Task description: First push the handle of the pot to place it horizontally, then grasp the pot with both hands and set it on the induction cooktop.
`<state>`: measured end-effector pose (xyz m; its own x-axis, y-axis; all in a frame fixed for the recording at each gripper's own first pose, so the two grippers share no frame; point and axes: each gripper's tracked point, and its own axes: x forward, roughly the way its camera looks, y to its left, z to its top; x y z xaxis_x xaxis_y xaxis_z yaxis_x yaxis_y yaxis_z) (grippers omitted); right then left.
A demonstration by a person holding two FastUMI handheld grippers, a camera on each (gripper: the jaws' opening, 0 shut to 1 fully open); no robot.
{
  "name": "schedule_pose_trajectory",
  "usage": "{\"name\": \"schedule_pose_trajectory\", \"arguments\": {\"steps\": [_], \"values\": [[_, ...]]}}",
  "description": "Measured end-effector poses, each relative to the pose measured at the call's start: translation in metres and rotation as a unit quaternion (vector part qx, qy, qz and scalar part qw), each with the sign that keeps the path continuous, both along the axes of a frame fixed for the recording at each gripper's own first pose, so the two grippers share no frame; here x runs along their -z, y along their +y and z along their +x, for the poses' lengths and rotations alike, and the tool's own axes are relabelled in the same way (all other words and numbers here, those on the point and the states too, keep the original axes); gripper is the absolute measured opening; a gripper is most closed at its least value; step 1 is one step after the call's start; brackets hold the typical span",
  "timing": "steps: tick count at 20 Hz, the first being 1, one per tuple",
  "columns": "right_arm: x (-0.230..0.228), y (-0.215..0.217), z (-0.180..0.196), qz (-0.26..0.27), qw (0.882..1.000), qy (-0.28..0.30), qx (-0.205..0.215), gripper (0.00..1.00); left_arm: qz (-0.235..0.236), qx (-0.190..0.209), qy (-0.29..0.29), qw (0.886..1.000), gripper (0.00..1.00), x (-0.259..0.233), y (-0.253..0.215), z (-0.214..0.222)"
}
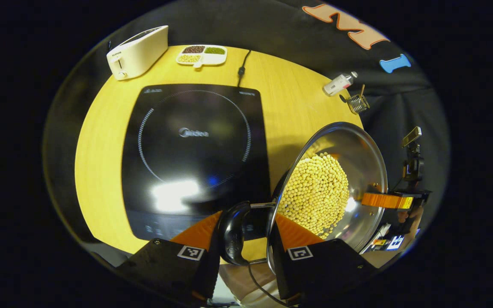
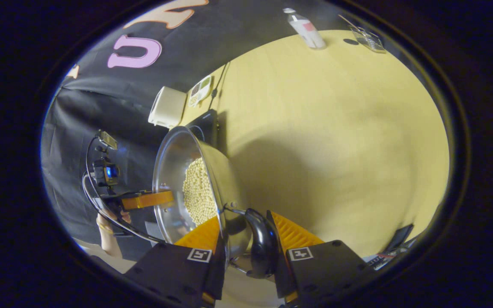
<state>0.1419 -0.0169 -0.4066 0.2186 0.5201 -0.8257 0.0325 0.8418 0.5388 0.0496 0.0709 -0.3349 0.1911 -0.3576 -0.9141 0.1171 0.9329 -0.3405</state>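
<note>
With both side handles clamped, the lifting stage looks under way. Left gripper (image 1: pixel 243 233) has its two fingers pressed on the near black handle (image 1: pixel 234 233) of the pot (image 1: pixel 357 158); right gripper (image 2: pixel 245 239) is clamped likewise on the opposite handle (image 2: pixel 262 248). Loaded with pale beans (image 1: pixel 315 194), the pot hangs above the worktop (image 1: pixel 101 141), just beside the induction cooktop (image 1: pixel 195 149), whose glass is bare. Carrying it across and setting it down is what remains.
</note>
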Motion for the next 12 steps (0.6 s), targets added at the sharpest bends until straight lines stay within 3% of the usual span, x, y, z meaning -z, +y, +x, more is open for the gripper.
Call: {"name": "schedule_pose_trajectory", "arguments": {"steps": [2, 3, 5, 6, 9, 12], "values": [[-0.003, -0.006, -0.001, -0.005, 1.000, -0.008, 0.006, 0.50, 0.000, 0.012, -0.013, 1.000, 0.56, 0.002, 0.035, 0.014], [-0.004, -0.007, 0.000, -0.007, 1.000, -0.009, 0.008, 0.43, -0.001, 0.014, -0.016, 1.000, 0.56, 0.003, 0.048, 0.020], [-0.003, -0.008, 0.001, -0.011, 1.000, -0.011, 0.010, 0.44, -0.002, 0.011, -0.018, 1.000, 0.56, 0.009, 0.073, 0.032], [-0.005, -0.005, -0.001, -0.012, 1.000, -0.011, 0.007, 0.56, -0.002, 0.009, -0.017, 1.000, 0.56, 0.011, 0.085, 0.035], [-0.006, -0.006, 0.007, -0.010, 1.000, -0.012, -0.002, 0.44, -0.001, -0.002, -0.030, 1.000, 0.57, 0.015, 0.113, 0.052], [-0.005, -0.006, 0.009, -0.009, 1.000, -0.014, -0.009, 0.43, 0.008, -0.010, -0.042, 0.999, 0.56, 0.020, 0.132, 0.069]]}}
